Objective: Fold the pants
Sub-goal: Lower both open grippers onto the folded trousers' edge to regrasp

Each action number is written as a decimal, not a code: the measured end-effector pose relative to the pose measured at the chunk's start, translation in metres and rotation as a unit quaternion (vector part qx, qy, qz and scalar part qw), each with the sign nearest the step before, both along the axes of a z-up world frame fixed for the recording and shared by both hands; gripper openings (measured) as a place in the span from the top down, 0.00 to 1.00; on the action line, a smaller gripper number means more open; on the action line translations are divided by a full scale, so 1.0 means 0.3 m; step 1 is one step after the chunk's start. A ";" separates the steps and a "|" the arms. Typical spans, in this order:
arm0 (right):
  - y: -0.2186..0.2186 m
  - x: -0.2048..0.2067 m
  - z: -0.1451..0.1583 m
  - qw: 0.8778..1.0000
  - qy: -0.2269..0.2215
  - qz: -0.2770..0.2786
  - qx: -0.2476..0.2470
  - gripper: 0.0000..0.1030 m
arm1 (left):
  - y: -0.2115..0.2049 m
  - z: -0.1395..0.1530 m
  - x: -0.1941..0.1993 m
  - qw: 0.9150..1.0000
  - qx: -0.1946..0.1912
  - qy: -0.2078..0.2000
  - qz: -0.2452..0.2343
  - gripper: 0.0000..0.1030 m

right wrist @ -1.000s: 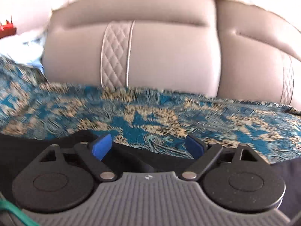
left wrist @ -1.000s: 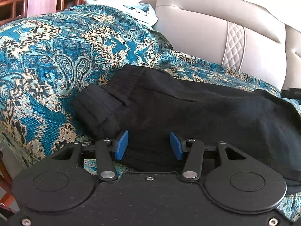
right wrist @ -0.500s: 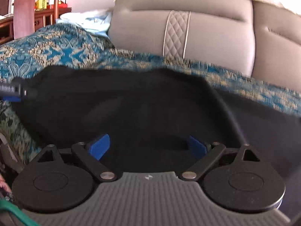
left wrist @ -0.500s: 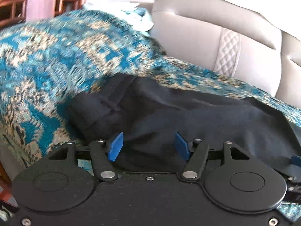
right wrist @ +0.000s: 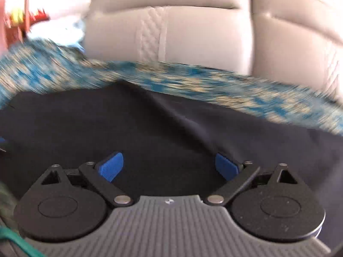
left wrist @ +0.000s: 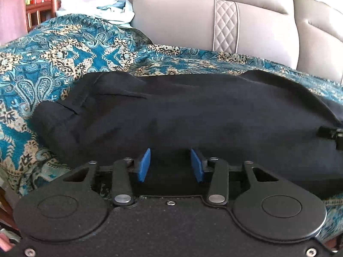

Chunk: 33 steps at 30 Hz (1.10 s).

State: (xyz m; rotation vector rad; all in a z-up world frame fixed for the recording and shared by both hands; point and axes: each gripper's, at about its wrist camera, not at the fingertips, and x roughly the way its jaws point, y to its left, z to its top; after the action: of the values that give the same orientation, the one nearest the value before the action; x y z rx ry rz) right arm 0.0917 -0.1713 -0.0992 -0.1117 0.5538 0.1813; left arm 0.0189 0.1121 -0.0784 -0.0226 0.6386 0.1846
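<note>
Between the blue pads of the left gripper (left wrist: 170,164), jaws stood narrowly parted, empty, over dark pants (left wrist: 193,115) filling mid-frame. Right gripper (right wrist: 169,165) gaped wide above the same pants (right wrist: 128,128). Behind, across the upper frame, lay a teal patterned throw (left wrist: 53,60) and grey sofa back (left wrist: 182,21).

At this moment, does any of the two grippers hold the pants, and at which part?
Neither holds them. The left gripper and the right gripper are both open, with nothing pinched between the pads. The black pants lie loose on the patterned cover.
</note>
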 end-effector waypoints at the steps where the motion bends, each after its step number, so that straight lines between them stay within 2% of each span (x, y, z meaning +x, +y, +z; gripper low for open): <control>1: -0.029 0.017 -0.001 1.000 -0.003 -0.010 -0.013 0.01 | 0.000 0.000 -0.001 1.000 0.000 0.002 0.002 0.60; 3: -0.122 0.059 0.006 1.000 0.008 -0.029 0.007 0.01 | 0.004 0.001 0.000 1.000 -0.003 0.005 0.004 0.60; 8: -0.347 0.149 0.017 0.991 0.015 -0.132 0.020 0.01 | -0.008 0.003 0.002 1.000 0.012 0.012 0.008 0.59; 9: -0.393 0.163 0.018 0.988 0.015 -0.155 0.024 0.01 | -0.013 0.004 0.003 1.000 0.016 0.013 0.008 0.59; 12: -0.499 0.184 0.025 0.967 0.012 -0.254 -0.007 0.01 | -0.022 0.016 0.016 0.999 0.021 0.023 0.014 0.59; 14: -0.566 0.153 0.036 0.960 -0.004 -0.280 0.006 0.03 | -0.037 0.036 0.028 0.999 0.024 0.028 0.011 0.64; 16: -0.613 0.099 0.045 0.960 -0.024 -0.276 0.042 0.03 | -0.062 0.066 0.043 1.000 0.018 0.019 -0.006 0.65; 18: -0.631 0.049 0.045 0.964 -0.041 -0.249 0.078 0.03 | -0.117 0.097 0.073 0.999 0.018 0.007 -0.032 0.65; 23: -0.599 0.005 0.047 0.981 -0.050 -0.149 0.111 0.03 | -0.335 0.135 0.197 0.993 0.024 -0.009 -0.117 0.66; 25: -0.571 0.017 0.035 0.987 -0.044 -0.113 0.102 0.03 | -0.419 0.132 0.257 0.990 0.027 -0.012 -0.140 0.67; 28: -0.535 0.039 0.012 0.993 -0.027 -0.089 0.072 0.04 | -0.526 0.105 0.362 0.989 0.017 -0.001 -0.149 0.68; 31: -0.548 0.073 -0.021 0.992 -0.006 -0.121 0.025 0.05 | -0.584 0.062 0.458 0.991 0.015 0.016 -0.135 0.69; 33: -0.605 0.082 -0.020 0.987 -0.004 -0.157 0.028 0.05 | -0.593 0.040 0.495 0.992 0.012 0.014 -0.122 0.69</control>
State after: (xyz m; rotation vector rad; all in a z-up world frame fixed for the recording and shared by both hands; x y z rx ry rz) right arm 0.1162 -0.3528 -0.1051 0.0307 0.5495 -0.1102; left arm 0.1674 -0.0659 -0.0665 0.0812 0.6611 -0.0443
